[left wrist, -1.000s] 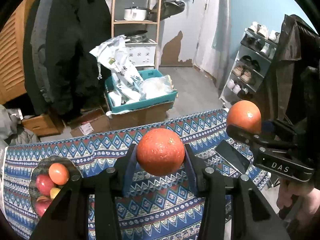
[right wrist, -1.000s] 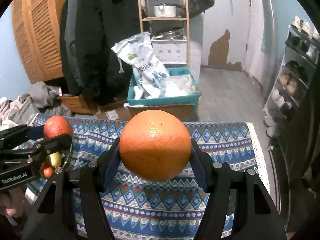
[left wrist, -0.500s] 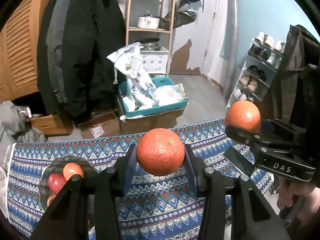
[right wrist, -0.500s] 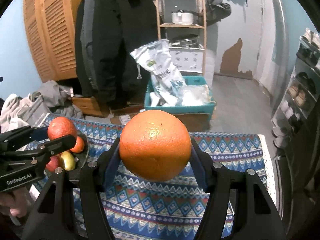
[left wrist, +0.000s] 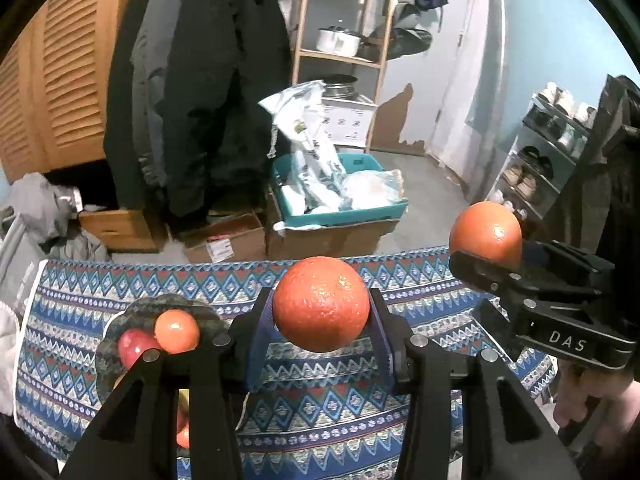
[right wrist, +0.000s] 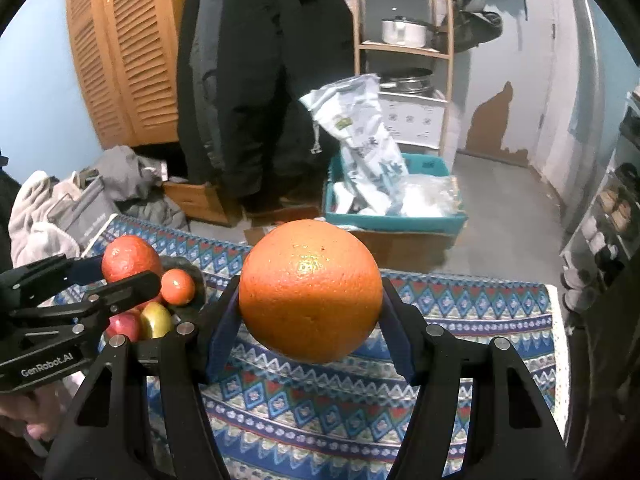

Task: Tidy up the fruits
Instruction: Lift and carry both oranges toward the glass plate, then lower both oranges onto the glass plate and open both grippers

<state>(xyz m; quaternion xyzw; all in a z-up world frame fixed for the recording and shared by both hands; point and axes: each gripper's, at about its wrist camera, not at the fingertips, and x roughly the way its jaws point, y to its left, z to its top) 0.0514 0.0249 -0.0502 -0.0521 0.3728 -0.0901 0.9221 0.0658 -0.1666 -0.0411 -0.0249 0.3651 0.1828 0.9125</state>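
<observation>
A: Item one, nearest the lens?

B: Left gripper [left wrist: 321,322], pinching a reddish orange [left wrist: 321,303] between its blue pads, held above the patterned cloth [left wrist: 320,412]. Grip sits at the widest part; nothing slipping that I can see.

A: Item two?

B: Right gripper [right wrist: 311,320], pinching a larger orange [right wrist: 311,290] the same way, also off the table. It is to the right of the left one, well apart.

A: Next out?

B: Dark fruit bowl [left wrist: 116,334] on the left end of the cloth. Contents: a small orange fruit [left wrist: 176,331] on top, a red apple [left wrist: 134,350], a yellow-green fruit [right wrist: 155,320]. The pile is already near the rim.

A: Behind the table?

B: Teal bin [left wrist: 338,216] on cardboard boxes, hanging coats, wooden shelf with a pot, shoe rack. Not task items.

A: Handling note for the step in hand?

B: Judged: both oranges go to the bowl. Take the left one first, being closer. Lower it into a gap beside the small fruit, not on top, and release only once it rests. Keep the right one clear until then; a stacked round fruit may roll off.
</observation>
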